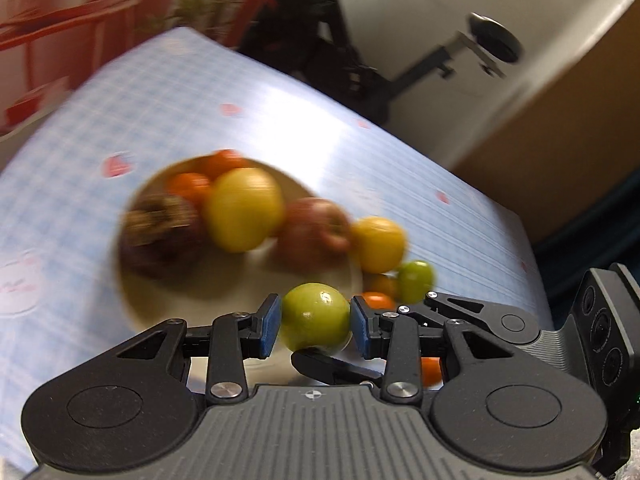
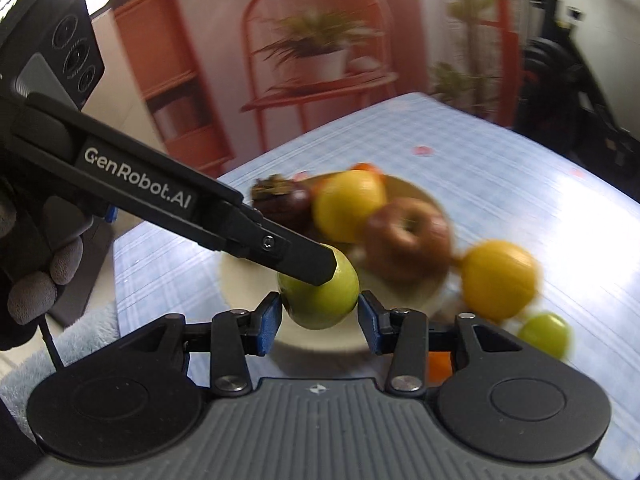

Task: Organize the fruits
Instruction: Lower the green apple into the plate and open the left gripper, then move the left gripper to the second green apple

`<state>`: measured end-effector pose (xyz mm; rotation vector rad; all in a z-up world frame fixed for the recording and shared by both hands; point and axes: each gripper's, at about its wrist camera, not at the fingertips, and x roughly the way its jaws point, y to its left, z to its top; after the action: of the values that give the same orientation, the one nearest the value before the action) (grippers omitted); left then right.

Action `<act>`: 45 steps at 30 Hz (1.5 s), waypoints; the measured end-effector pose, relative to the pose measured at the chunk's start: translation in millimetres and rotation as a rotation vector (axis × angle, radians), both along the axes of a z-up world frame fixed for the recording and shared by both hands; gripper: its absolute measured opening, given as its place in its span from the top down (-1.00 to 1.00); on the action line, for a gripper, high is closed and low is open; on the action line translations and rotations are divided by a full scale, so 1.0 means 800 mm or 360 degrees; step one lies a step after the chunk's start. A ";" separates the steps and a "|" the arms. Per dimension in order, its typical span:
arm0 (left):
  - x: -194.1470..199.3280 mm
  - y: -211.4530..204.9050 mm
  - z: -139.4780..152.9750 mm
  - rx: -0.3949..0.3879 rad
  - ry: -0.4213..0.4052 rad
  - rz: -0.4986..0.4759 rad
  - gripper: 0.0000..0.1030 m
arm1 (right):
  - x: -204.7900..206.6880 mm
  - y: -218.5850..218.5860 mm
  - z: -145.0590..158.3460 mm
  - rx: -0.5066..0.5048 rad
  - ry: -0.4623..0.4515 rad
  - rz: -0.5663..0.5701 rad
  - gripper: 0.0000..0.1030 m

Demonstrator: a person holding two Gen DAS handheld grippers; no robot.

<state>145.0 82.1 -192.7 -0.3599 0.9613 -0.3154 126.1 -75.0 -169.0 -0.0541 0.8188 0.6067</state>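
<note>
One green fruit (image 1: 314, 318) (image 2: 320, 300) hangs above the near rim of a cream plate (image 1: 136, 300) (image 2: 328, 340). Both grippers grip it crosswise. My left gripper (image 1: 314, 320) is shut on it with its blue pads on the fruit's sides. My right gripper (image 2: 320, 312) is shut on the same fruit, and one of its fingers (image 1: 332, 364) passes under it. The plate holds a dark fruit (image 1: 160, 236), a yellow one (image 1: 244, 208), a red apple (image 1: 314, 232) and oranges. On the cloth lie a yellow fruit (image 1: 378, 244) (image 2: 498, 280), a green one (image 1: 416, 286) (image 2: 546, 334) and small oranges (image 1: 378, 300).
The table carries a blue checked cloth (image 1: 120, 120) (image 2: 500, 160). A gloved hand (image 2: 40, 280) holds the left gripper. Behind the table are a backdrop showing an orange shelf and plant (image 2: 316, 52), dark exercise gear (image 1: 320, 40) and a brown box (image 1: 560, 128).
</note>
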 end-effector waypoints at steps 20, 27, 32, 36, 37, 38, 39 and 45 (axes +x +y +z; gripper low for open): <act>0.006 0.081 -0.028 0.0023 0.0031 0.0188 0.22 | 0.050 0.076 -0.038 -0.0049 0.0129 0.0049 0.13; 0.002 0.077 -0.029 0.0052 0.0015 0.0194 0.17 | 0.040 0.061 -0.027 -0.0023 0.0115 -0.0001 0.11; -0.002 0.075 -0.029 0.0057 0.0007 0.0216 0.17 | 0.014 0.023 -0.009 -0.0009 0.0027 -0.0111 0.11; -0.003 0.071 -0.030 0.0040 0.0030 0.0229 0.17 | -0.006 -0.034 0.001 0.0053 -0.0002 -0.0323 0.11; -0.003 0.070 -0.031 0.0035 0.0036 0.0232 0.16 | -0.011 -0.048 0.004 0.0057 -0.0008 -0.0379 0.10; -0.004 0.068 -0.031 0.0039 0.0037 0.0237 0.16 | -0.016 -0.063 0.005 0.0061 -0.0012 -0.0432 0.10; -0.005 0.066 -0.031 0.0051 0.0033 0.0239 0.15 | -0.020 -0.075 0.006 0.0062 -0.0018 -0.0482 0.10; -0.006 0.057 -0.026 0.0098 0.0045 0.0293 0.16 | -0.035 -0.135 0.008 -0.0006 -0.0013 -0.0659 0.10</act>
<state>140.1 127.6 -213.5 -0.3944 0.9561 -0.1129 98.3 -183.4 -162.7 0.1080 0.7940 0.2138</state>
